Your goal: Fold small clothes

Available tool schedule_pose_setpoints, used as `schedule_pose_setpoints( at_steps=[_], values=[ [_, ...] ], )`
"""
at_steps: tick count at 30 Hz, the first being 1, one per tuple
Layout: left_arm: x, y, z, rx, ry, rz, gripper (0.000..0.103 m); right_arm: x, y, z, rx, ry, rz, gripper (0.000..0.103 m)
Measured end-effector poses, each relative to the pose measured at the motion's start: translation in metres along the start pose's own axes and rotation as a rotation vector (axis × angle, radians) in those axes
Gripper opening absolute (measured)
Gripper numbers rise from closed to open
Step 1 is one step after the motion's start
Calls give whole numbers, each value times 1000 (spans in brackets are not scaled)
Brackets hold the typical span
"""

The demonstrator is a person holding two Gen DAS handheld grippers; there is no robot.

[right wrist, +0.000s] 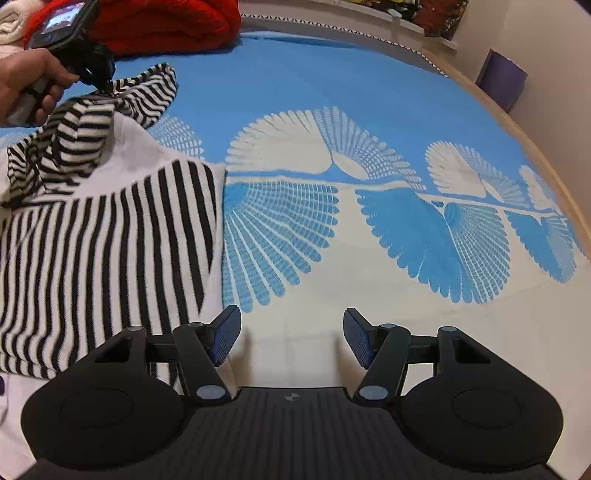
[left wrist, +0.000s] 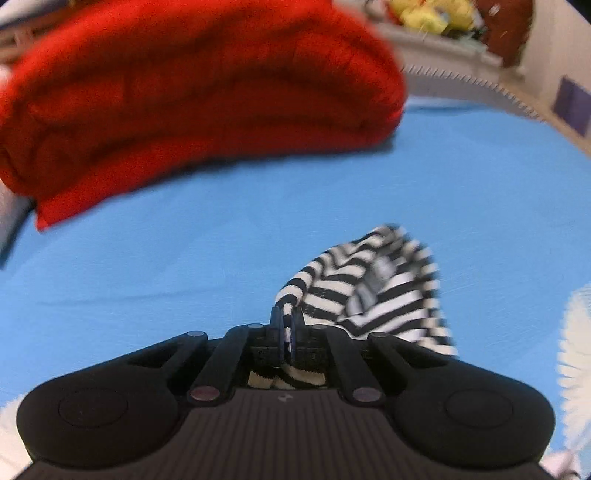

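Left tongs (left wrist: 285, 321) pinching together on a bunched fold of the striped top (right wrist: 110, 221), black fingers (left wrist: 275, 319) meeting with knit squeezed between and more cloth trailing underneath. Right tongs (right wrist: 291, 332) standing wide apart, holding nothing, hovering just above pale cloth beside the garment's right edge.

Lying mostly flat at the left of the right wrist view, body running near to far, stripes running along that same line. Rising at the far end as a twisted, lifted sleeve or shoulder toward the left tongs, stripes there turning crosswise and crumpling. Draping away to the right in the left wrist view, blurred.

Resting on a blue and white bedspread (right wrist: 369, 110) with fan patterns. Stretching open and bare to the right and far side, bounded by a curved wooden edge (right wrist: 535, 147). Crowding the far left: a folded red knit (left wrist: 184, 92), close beyond the lifted cloth, with pale folded fabric (right wrist: 11, 22) beside it.

Gripping the left tool from the left edge: a hand (right wrist: 29, 85), knuckles curled around the handle, tool angling downward toward the cloth. Tilting down likewise on the right.
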State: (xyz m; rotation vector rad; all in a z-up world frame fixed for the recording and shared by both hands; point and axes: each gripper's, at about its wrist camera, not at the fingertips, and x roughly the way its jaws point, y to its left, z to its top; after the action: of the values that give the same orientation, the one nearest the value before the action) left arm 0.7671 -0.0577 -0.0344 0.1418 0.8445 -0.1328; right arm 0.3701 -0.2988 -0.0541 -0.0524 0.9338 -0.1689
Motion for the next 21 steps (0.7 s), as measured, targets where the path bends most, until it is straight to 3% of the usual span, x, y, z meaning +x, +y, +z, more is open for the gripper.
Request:
schedule_pose_setpoints(
  at_steps=[4,7,10,13,15,16,18,19,21],
  values=[
    [-101,-13,-26,105,-159,-72,3,-17,1,7,25,-41,28,63],
    [-190,-16,-78,133,-261,-186,3,-26,1,10,35,-54,49,62],
    [-279,-9,-156,137,-325,-309,3,-36,-1,16,86,-87,76,61],
    [-342,-1,-237,123,-252,-402,3,-46,-3,16,136,-135,94,61],
    [-361,12,-267,57,-139,-408,6,-49,-6,15,185,-145,112,61],
    [-363,18,-270,13,-78,-374,9,-50,-8,14,217,-150,129,61],
    [-368,29,-264,-65,-79,-288,20,-53,-10,14,274,-168,182,60],
    [-367,41,-258,-171,-84,-257,34,-54,-10,13,291,-177,204,60],
    [-350,61,-252,-403,-32,-247,40,-51,-8,14,318,-175,248,59]
  ],
)
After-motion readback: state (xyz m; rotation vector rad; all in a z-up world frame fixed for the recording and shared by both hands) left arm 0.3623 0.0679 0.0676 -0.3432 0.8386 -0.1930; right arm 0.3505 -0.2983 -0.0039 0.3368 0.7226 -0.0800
